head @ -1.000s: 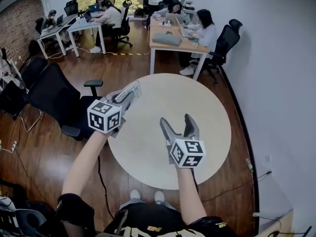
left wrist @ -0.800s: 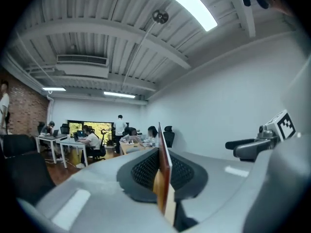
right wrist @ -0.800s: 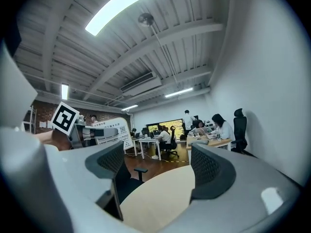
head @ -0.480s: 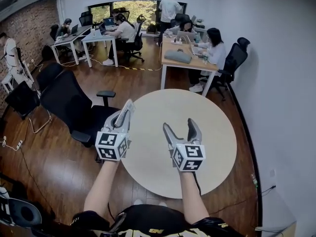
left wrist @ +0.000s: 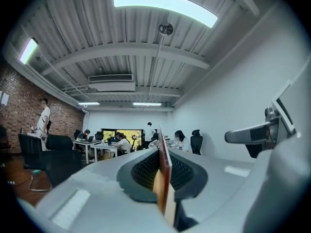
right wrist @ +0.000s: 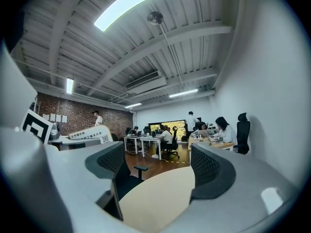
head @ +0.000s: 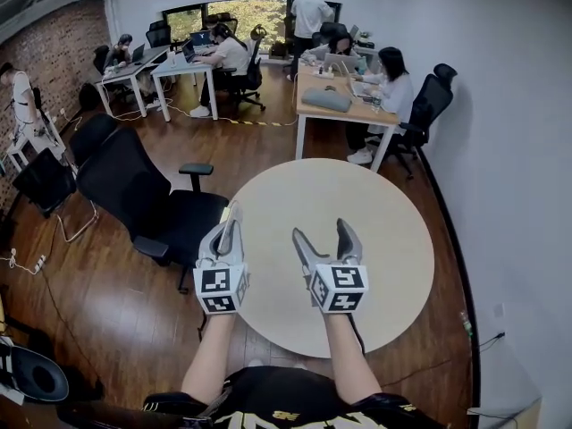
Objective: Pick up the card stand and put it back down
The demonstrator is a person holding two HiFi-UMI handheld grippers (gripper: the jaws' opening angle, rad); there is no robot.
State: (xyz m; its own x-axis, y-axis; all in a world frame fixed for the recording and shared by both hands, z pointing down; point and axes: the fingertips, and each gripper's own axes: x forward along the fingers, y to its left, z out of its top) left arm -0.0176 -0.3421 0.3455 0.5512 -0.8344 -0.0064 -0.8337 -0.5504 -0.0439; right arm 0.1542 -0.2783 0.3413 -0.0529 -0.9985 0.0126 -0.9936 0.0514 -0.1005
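Round table sits bare beneath; left gripper pinches what seems the card stand edge-on, lifted clear, while right gripper gapes wide, empty.

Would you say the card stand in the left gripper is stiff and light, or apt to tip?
Probably stiff: the card stand shows as a straight thin sheet in the shut left gripper. Likely light, being so thin. Pushed high, it may tip.
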